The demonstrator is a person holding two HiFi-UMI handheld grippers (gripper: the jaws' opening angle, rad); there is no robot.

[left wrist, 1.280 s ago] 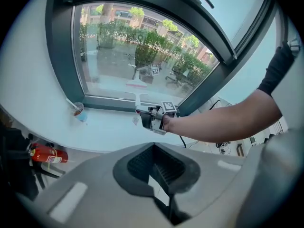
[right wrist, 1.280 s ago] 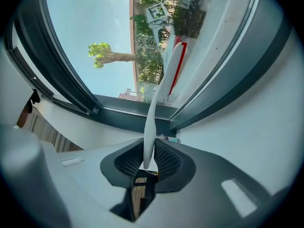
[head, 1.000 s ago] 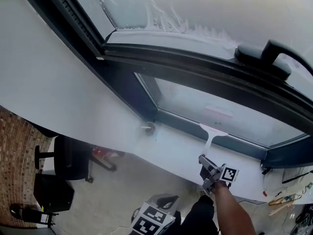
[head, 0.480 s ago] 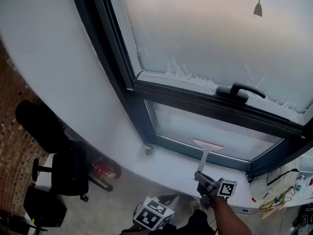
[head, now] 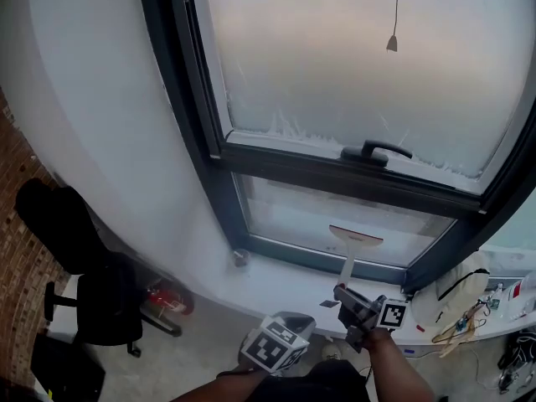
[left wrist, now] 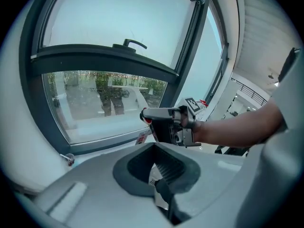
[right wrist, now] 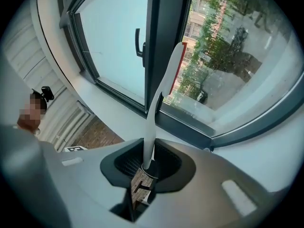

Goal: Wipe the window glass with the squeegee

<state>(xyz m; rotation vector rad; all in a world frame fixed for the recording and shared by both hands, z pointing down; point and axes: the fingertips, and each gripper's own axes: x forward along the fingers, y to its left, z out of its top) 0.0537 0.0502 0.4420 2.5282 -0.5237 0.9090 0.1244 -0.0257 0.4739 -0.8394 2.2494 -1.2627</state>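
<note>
The squeegee [head: 355, 241] has a white handle and a wide blade with a red strip. Its blade lies against the lower window pane [head: 293, 216], a little above the dark bottom frame. My right gripper [head: 348, 296] is shut on the handle's end, just over the white sill [head: 276, 285]. In the right gripper view the handle [right wrist: 153, 122] rises from the jaws to the blade [right wrist: 174, 70]. My left gripper [head: 289, 323] hangs lower left of it, shut on nothing. The left gripper [left wrist: 159, 182] looks at the right gripper [left wrist: 169, 123] from the side. The upper pane [head: 335, 65] is frosted with foam.
A dark window handle [head: 376, 151] sits on the crossbar, and a pull cord [head: 391, 43] hangs before the upper pane. A small knob [head: 240, 258] stands on the sill's left. Cables and clutter [head: 469, 312] lie on the right. An office chair [head: 105, 304] and a red extinguisher [head: 167, 298] are below left.
The squeegee blade has risen from the sill edge onto the lower pane. The head view has pulled back and shows more of the upper pane. The left gripper has come up a little.
</note>
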